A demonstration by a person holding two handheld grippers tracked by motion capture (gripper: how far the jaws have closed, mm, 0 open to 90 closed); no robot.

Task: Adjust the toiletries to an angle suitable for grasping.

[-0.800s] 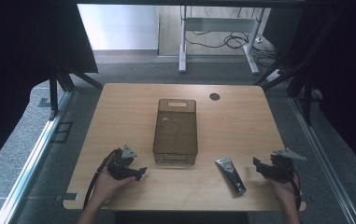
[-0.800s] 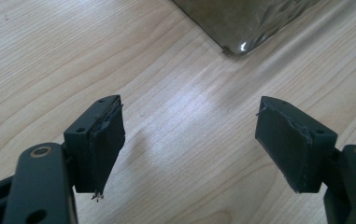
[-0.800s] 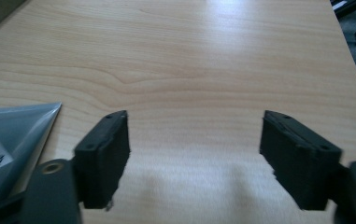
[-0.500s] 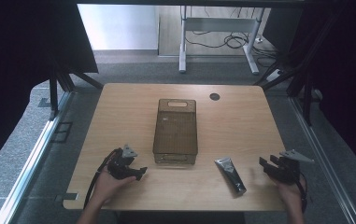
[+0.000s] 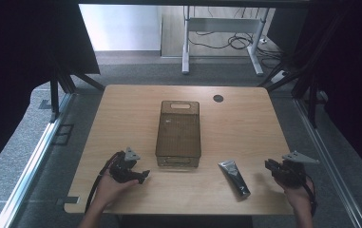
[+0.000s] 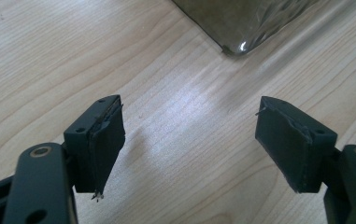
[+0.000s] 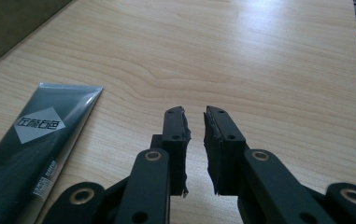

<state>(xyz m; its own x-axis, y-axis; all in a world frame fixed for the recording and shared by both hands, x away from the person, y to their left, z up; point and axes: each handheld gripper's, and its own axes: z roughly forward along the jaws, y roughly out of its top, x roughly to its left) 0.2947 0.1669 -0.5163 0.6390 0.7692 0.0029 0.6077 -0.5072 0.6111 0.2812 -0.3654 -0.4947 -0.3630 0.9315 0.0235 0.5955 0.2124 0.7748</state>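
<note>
Your left gripper [image 5: 143, 175] rests low over the near left part of the wooden table [image 5: 245, 118], held in your left hand [image 5: 109, 185], its cable looping back toward you. In the left gripper view its jaws stand wide apart with bare wood between them, and the rounded near corner of the bin [image 6: 241, 23] shows just beyond them.

That dark, see-through plastic bin [image 5: 178, 134] sits in the middle of the table, long side running away from you, a handle slot in its far end. A small black round spot [image 5: 218, 98] lies on the wood beyond it to the right.

Right of the bin's near end, a dark tube [image 5: 234, 177] with a pale diamond label lies flat, apart from both bin and grippers.

Your right gripper [image 5: 268, 164] sits near the table's right edge in your right hand [image 5: 298, 190]. In the right gripper view its jaws are nearly together, a narrow gap between the pads, nothing gripped; the tube [image 7: 35, 149] lies to their left.
</note>
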